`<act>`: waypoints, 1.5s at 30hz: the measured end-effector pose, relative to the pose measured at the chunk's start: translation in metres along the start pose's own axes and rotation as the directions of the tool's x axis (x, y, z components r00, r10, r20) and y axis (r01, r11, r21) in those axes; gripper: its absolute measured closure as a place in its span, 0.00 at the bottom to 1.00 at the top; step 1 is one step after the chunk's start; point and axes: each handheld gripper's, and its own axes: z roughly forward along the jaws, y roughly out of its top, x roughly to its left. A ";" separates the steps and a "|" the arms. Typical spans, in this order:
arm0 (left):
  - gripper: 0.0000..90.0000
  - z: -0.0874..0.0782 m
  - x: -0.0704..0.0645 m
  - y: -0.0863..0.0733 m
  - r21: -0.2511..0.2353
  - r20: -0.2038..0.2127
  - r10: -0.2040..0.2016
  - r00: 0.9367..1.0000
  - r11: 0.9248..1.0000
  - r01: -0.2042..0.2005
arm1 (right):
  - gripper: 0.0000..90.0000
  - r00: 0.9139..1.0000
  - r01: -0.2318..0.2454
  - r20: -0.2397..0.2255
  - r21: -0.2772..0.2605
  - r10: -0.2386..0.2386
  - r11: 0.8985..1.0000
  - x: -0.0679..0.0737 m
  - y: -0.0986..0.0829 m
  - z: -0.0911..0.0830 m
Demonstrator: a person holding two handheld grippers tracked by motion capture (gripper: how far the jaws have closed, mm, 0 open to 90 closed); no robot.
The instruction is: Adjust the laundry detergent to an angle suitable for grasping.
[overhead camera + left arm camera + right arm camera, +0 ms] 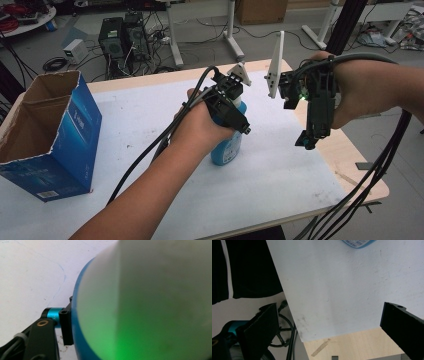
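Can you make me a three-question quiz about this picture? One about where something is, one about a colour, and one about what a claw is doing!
1. Where is the box?
A. At the table's left side
B. On the floor
C. In the person's right hand

2. What colour is the bottle?
A. Red
B. Blue
C. Yellow

3. What is the right claw doing?
A. Squeezing the bottle
C. Holding the box
B. Open, holding nothing

Answers:
1. A: the high view shows the open box standing on the table at its left.
2. B: its body is blue in the high view, and the left gripper view shows a blue edge.
3. B: in the right gripper view its jaws stand wide apart with just table between them; the left claw is the one closed on the bottle.
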 end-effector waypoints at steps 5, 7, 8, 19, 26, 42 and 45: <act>0.38 0.000 0.001 0.000 0.007 -0.009 0.000 1.000 1.000 0.000 | 0.01 1.000 -0.004 0.003 0.004 0.004 1.000 0.000 0.001 0.000; 0.40 0.001 0.002 0.000 0.008 -0.004 -0.001 1.000 1.000 0.001 | 0.01 1.000 -0.007 0.000 -0.003 0.007 1.000 0.001 0.001 0.000; 0.42 0.001 0.002 0.000 0.007 0.006 0.000 1.000 1.000 0.000 | 0.01 1.000 -0.001 0.001 -0.005 0.001 1.000 0.000 0.001 0.000; 0.49 -0.002 -0.002 -0.001 0.007 -0.003 0.037 0.999 0.999 -0.037 | 0.01 1.000 -0.003 -0.006 0.001 0.003 1.000 -0.003 0.002 0.003; 0.49 -0.020 0.006 -0.004 0.000 0.038 0.054 0.998 0.999 -0.054 | 0.01 1.000 -0.004 -0.010 -0.002 0.004 1.000 -0.004 0.004 0.003; 0.49 -0.074 0.044 -0.030 0.033 0.118 0.176 0.977 0.983 -0.181 | 0.01 0.999 0.053 -0.007 0.006 -0.053 0.999 -0.002 0.036 -0.001; 0.49 -0.088 0.055 -0.039 0.039 0.145 0.217 0.965 0.974 -0.225 | 0.01 0.998 0.069 -0.009 0.008 -0.069 0.998 -0.002 0.043 -0.001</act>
